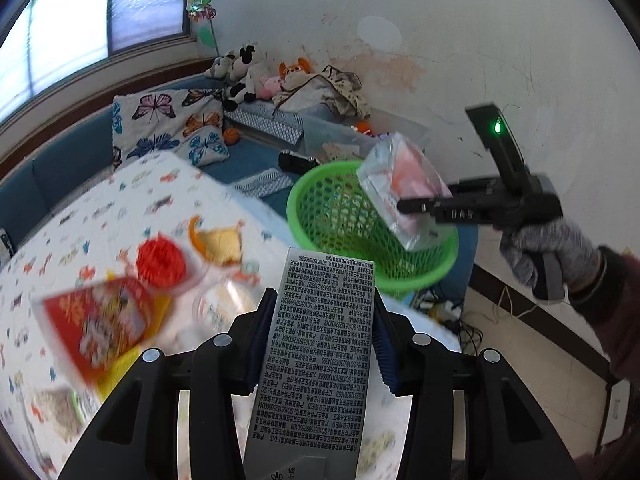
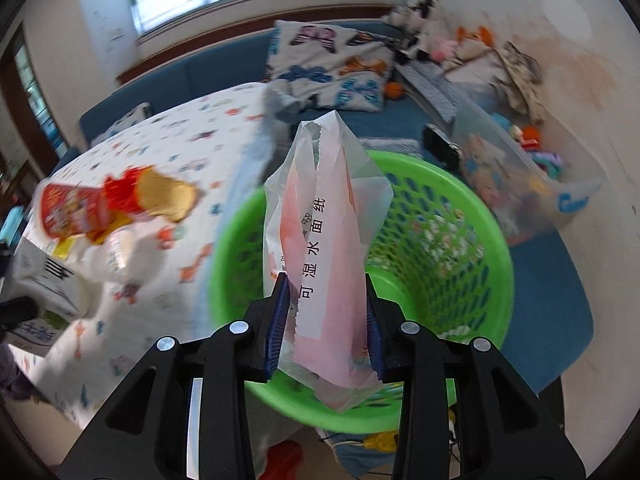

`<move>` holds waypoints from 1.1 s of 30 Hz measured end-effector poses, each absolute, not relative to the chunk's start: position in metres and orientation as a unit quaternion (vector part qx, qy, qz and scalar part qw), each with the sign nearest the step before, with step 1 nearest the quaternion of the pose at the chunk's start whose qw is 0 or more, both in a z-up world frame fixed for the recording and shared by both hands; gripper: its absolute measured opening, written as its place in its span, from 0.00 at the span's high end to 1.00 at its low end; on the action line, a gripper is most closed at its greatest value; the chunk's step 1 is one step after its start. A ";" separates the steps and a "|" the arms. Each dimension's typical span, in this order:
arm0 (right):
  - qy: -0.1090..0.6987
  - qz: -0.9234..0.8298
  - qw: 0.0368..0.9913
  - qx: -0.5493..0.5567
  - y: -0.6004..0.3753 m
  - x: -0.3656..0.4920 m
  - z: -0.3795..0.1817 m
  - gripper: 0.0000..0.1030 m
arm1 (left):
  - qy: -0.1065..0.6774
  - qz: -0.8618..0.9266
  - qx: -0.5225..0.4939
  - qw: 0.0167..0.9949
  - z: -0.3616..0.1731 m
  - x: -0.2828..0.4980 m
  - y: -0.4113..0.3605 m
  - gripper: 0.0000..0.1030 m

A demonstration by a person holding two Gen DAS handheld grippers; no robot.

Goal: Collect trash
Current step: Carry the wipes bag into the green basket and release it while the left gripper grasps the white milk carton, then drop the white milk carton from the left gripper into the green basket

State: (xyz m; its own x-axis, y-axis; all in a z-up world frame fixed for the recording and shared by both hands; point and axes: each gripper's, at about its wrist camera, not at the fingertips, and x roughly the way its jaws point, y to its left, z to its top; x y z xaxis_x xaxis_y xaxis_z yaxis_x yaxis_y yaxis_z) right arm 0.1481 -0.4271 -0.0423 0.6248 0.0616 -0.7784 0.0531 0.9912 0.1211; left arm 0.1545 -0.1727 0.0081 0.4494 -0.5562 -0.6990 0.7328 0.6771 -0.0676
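Both claws loaded at green basket [image 2: 460, 216].
Left gripper [image 1: 320, 344] clamps grey printed wrapper [image 1: 316, 360]; right gripper [image 2: 326, 320] clamps pink tissue pack [image 2: 320, 232], its text legible only in right view.

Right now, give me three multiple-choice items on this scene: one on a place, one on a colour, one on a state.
1. Where is the pink tissue packet?
A. Flat on the table
B. Held above the basket
C. On the sofa

2. What colour is the basket?
A. Green
B. Blue
C. Red

3. What is the left gripper doing?
A. Hanging open with nothing in it
B. Shut on a red cup
C. Shut on the silver wrapper

Answers:
1 B, the right gripper holds the packet over the basket's open top.
2 A, its mesh wall and rim are bright green in both views.
3 C, the printed silver wrapper sits clamped between its blue pads.
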 end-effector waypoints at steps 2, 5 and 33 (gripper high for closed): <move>0.432 -0.004 0.898 0.081 -0.436 0.149 -0.045 0.57 | 0.359 -0.384 0.121 0.842 0.012 0.162 -0.184 0.58; 0.429 -0.013 0.898 0.099 -0.449 0.151 -0.049 0.49 | 0.359 -0.383 0.120 0.843 0.016 0.174 -0.203 0.58; 0.382 -0.034 0.917 0.108 -0.469 0.088 -0.029 0.28 | 0.406 -0.388 0.098 0.822 -0.015 0.246 -0.360 0.53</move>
